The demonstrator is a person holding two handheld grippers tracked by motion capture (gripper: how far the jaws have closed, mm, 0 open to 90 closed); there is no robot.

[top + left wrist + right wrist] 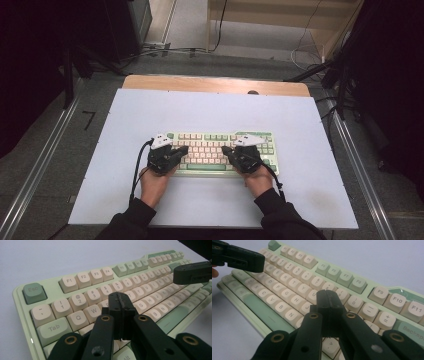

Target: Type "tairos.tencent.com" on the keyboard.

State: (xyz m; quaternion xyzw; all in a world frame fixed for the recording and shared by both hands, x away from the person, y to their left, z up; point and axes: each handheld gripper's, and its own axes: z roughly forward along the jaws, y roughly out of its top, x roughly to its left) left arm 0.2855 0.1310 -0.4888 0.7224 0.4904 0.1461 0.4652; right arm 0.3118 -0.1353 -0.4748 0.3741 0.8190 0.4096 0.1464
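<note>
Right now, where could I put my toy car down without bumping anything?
The white mat lies bare between the keyboard and the wooden table edge. More room sits left of the left gripper and right of the right gripper. It is crowded over the keys, where both shut grippers hover.

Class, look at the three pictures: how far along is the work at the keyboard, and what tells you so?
Done: both tongs are shut and poised over the keyboard on the white table. In hand: the left tongs sit over the keys near E and R, the right tongs near I and K. Whether either tip touches a key is unclear. Left: any actual key presses; nothing shows typing finished.
</note>
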